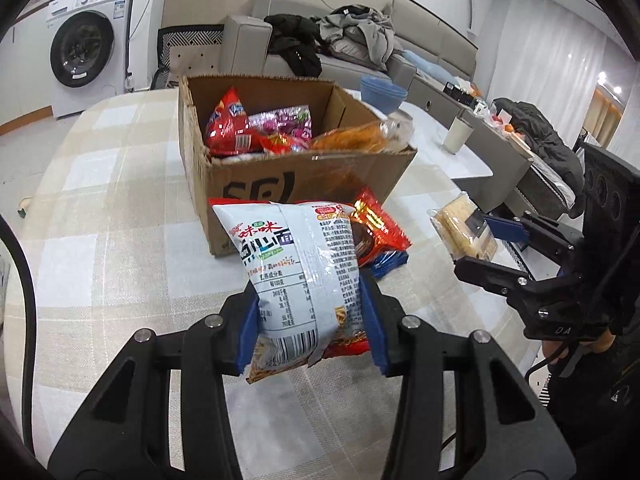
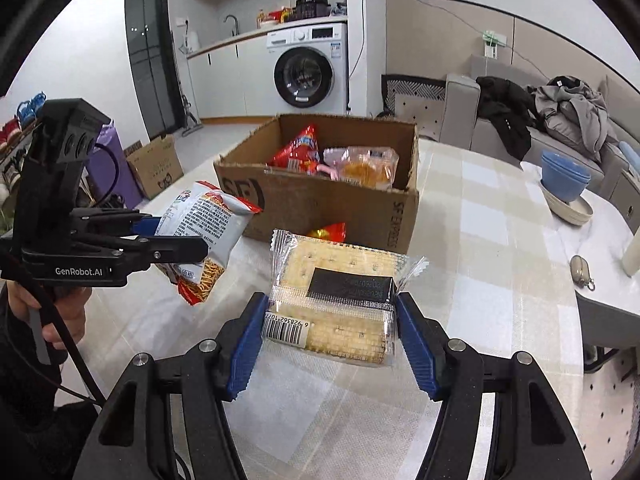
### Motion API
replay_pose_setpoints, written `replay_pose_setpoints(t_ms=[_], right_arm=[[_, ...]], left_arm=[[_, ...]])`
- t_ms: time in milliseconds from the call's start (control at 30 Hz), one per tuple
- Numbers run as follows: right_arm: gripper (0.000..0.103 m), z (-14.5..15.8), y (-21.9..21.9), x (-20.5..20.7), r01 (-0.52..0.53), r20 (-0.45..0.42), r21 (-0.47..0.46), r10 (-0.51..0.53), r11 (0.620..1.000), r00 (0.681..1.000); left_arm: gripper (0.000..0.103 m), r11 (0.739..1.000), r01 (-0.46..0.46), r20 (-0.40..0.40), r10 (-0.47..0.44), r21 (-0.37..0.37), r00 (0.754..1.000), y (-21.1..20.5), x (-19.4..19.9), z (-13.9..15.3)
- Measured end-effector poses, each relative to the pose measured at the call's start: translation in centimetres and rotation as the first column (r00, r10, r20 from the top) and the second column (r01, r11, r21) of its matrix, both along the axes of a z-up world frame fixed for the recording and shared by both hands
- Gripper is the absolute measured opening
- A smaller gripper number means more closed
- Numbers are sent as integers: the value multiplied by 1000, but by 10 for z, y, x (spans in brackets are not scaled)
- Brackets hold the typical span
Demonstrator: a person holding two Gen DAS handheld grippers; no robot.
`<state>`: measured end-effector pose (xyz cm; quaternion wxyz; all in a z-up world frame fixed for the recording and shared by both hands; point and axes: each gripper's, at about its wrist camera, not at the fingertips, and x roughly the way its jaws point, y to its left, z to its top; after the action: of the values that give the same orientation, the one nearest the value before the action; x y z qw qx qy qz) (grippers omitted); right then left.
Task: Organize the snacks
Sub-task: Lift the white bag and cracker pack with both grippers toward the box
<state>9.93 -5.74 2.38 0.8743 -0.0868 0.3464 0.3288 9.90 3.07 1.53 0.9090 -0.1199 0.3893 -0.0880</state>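
Gripping a white crinkled noodle-snack bag [image 1: 298,268] between pinched blue pads, the left gripper [image 1: 310,328] holds it clear of the checked beige tablecloth [image 1: 120,240]. The right gripper [image 2: 332,344] clamps a clear-wrapped block of pale square crackers [image 2: 336,300] from both sides, also lifted off the cloth.

Just beyond, at the foot of the brown corrugated cardboard box [image 1: 304,184], a red foil packet [image 1: 380,224] and a blue one [image 1: 390,262] under it lie on the table, seemingly yet to be collected. Inside the open box sit several snacks already: a red crisp bag [image 1: 230,124], a pink-purple foil bag [image 1: 288,120] and an orange pastry in clear wrap [image 2: 366,170]. Judging by this, the sorting is well under way, with two items in hand and at least two more waiting.

How deep the box's pile goes is hidden by its walls, and the blue packet is mostly covered. Farther off, stacked blue bowls [image 2: 566,176] stand near the table's edge.
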Motion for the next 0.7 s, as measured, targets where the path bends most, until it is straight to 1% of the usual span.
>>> replay_pose_setpoints(t_ms=[333, 533, 700], right_arm=[[65, 19, -9, -2, 42, 51, 87, -47, 995, 998], [65, 26, -12, -1, 62, 72, 127, -72, 990, 995], [65, 31, -16, -1, 75, 89, 161, -90, 984, 992]], left_arm=[[42, 999, -45, 64, 45, -9, 997, 12, -18, 31], [42, 997, -71, 66, 72, -16, 995, 21, -26, 38], [42, 997, -82, 82, 83, -16, 993, 22, -24, 46]])
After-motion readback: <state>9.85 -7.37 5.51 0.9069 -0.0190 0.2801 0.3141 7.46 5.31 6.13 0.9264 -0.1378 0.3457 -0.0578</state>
